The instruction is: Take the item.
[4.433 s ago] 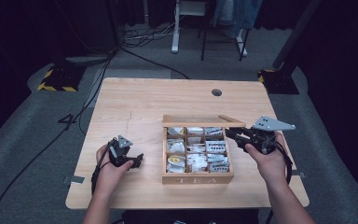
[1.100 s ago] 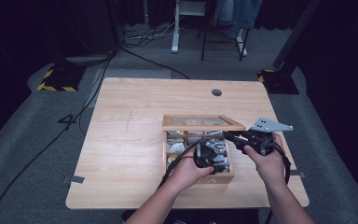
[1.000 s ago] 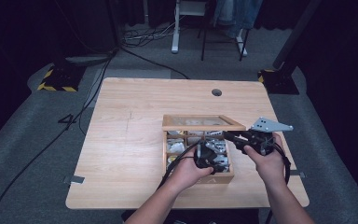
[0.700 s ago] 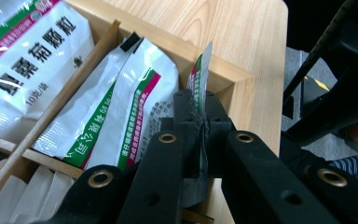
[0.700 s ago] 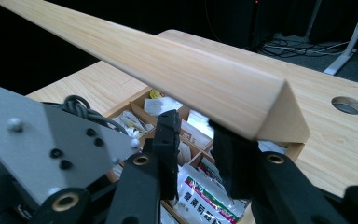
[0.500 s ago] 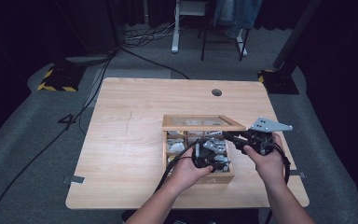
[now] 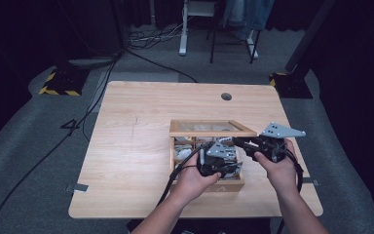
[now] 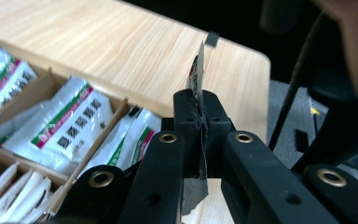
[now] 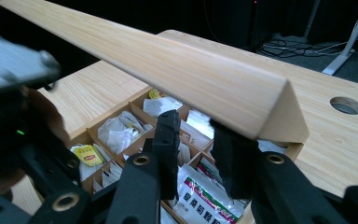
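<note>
Over the near right part of the wooden surface (image 7: 136,146): compartmented wooden box (image 7: 181,144), glass-paned lid (image 7: 209,128) raised and tilted back. Left hand (image 7: 190,180) reaching in from the bottom edge, forearm angled up and to the right, left gripper (image 7: 222,163) held above the near compartments of the box. Fingers (image 8: 189,112) pressed together on a thin sachet (image 8: 196,77), gripped edge-on, upper end standing above the fingertips, lower end hanging below. Beneath it, green-and-red striped white sachets (image 8: 67,126) lying in the dividers. Right hand (image 7: 275,168) at the box's right side, wrist straight, right gripper (image 7: 239,142) pointing left under the raised lid's front rail (image 9: 168,70). Fingers (image 9: 168,140) apart, nothing between them, poised above further sachets (image 9: 205,193) and yellow-tagged tea bags (image 9: 89,154).
</note>
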### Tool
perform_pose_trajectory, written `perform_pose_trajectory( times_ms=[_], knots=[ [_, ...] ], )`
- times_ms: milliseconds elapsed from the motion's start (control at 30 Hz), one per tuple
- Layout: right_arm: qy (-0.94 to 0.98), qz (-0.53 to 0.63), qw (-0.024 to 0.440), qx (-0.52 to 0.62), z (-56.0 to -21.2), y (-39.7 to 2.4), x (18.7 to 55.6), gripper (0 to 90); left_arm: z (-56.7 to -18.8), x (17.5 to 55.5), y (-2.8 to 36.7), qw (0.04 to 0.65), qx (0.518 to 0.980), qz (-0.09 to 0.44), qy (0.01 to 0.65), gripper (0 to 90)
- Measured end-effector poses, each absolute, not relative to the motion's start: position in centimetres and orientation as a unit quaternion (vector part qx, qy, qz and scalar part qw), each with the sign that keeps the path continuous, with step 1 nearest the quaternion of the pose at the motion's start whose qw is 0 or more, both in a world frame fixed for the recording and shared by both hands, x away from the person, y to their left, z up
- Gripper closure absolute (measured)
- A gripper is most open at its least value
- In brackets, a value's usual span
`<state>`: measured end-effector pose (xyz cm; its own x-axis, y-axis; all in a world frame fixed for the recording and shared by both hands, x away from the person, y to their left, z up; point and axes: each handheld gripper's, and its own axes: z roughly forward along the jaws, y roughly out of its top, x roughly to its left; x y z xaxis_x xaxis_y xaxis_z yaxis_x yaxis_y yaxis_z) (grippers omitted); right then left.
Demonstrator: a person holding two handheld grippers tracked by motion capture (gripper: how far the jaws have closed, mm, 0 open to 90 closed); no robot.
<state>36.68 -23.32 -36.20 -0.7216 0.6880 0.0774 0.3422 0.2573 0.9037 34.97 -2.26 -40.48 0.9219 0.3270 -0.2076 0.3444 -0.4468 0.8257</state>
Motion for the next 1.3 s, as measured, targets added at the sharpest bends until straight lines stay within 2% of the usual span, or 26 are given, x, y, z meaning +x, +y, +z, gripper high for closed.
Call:
perform_pose_trajectory(
  times_ms=[667,1033,1300],
  knots=[
    [0.775,0.509,0.172,0.333,-36.3,-23.2,36.6,70.8,-37.4,33.2,0.9,0.524,0.830,0.018,0.188,87.8],
    [0.774,0.509,0.174,0.334,-36.3,-23.1,36.6,70.8,-36.7,32.6,4.7,0.528,0.823,0.049,0.206,87.8],
    [0.775,0.508,0.175,0.334,-36.3,-23.1,36.6,70.8,-36.8,32.1,7.1,0.540,0.812,0.050,0.216,87.8]
  ],
)
